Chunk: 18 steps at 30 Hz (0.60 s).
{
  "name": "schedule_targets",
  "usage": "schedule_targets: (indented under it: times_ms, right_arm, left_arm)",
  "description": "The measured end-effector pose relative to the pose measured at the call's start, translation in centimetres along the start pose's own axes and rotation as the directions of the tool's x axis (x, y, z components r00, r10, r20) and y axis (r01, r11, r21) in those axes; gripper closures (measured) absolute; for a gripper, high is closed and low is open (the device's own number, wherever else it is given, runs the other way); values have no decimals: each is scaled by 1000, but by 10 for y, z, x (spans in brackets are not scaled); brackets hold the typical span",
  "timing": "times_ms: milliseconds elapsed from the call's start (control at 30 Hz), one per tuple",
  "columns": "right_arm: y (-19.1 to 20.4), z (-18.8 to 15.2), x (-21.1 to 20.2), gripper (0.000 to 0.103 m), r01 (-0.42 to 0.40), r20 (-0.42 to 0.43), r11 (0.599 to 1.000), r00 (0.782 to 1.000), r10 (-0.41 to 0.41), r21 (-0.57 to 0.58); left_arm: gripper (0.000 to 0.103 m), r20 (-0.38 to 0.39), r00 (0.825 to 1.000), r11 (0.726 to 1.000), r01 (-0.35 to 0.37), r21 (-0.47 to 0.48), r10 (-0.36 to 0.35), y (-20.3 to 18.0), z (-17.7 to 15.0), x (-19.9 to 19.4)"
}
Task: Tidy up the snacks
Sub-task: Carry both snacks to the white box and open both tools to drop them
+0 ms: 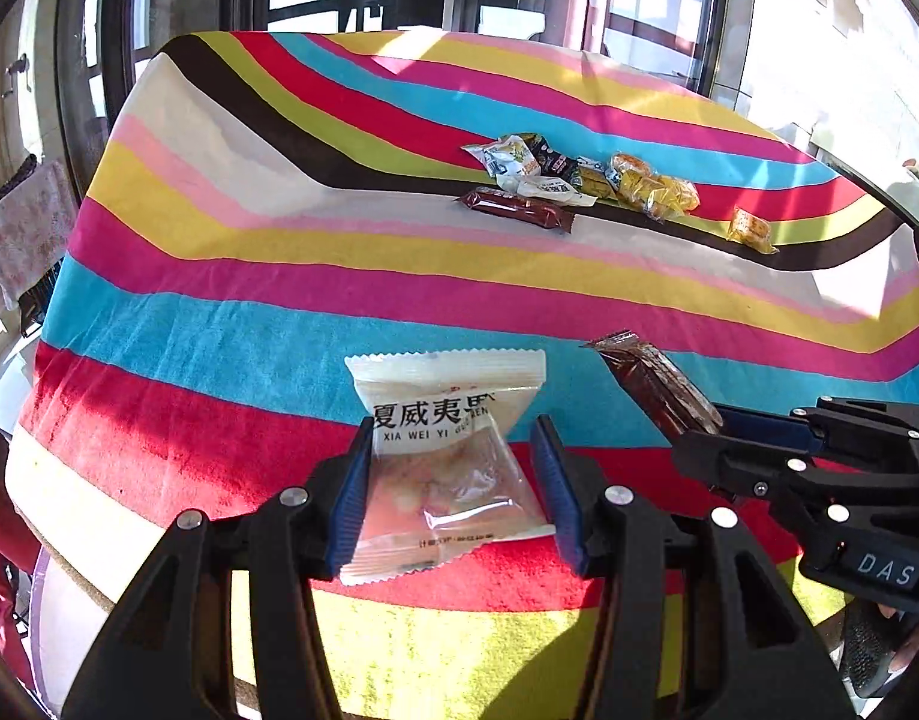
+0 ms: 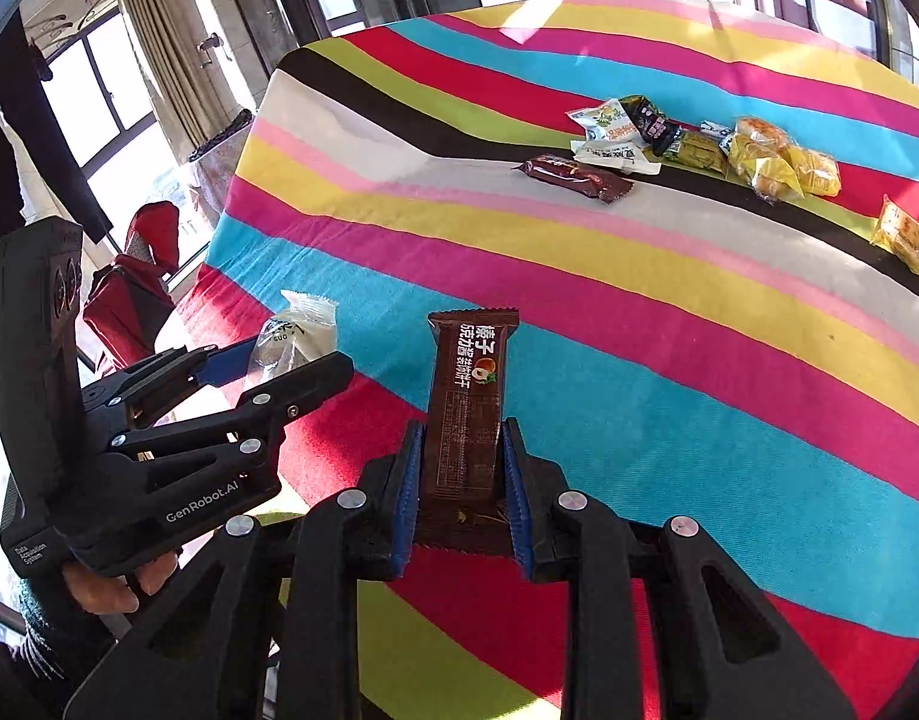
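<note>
My left gripper (image 1: 456,468) is shut on a white snack packet (image 1: 453,456) with black Chinese print, held above the near part of the striped tablecloth (image 1: 219,276). The packet also shows in the right wrist view (image 2: 297,333). My right gripper (image 2: 462,480) is shut on a brown chocolate wafer bar (image 2: 466,408), held upright above the cloth; the bar also shows in the left wrist view (image 1: 654,384). A pile of snacks (image 1: 585,174) lies far across the table, with another brown bar (image 1: 516,210) in front of it.
A lone yellow packet (image 1: 750,231) lies right of the pile, also in the right wrist view (image 2: 903,237). Windows and a curtain (image 2: 159,48) stand behind the table. A red chair (image 2: 135,282) is beside the table's left edge.
</note>
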State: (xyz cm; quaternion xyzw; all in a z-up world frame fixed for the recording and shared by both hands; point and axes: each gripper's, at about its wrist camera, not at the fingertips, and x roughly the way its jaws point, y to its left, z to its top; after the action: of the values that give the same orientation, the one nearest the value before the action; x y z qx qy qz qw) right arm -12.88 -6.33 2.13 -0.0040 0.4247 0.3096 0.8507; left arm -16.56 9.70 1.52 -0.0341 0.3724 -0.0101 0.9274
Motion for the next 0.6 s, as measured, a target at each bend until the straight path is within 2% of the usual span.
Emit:
schedule_targets:
  times_ms: [300, 433, 600]
  right_arm:
    - [77, -4, 9, 77, -106, -19, 980, 994, 104, -167]
    - [117, -13, 9, 77, -176, -36, 943, 984, 173, -282]
    - [164, -32, 17, 77, -252, -107, 873, 968, 228, -418]
  left_arm:
    - [52, 12, 998, 991, -58, -118, 60, 58, -32, -39]
    - [52, -12, 990, 972, -140, -187, 140, 94, -55, -57]
    - [52, -90, 965, 925, -261, -276, 245, 141, -96, -76]
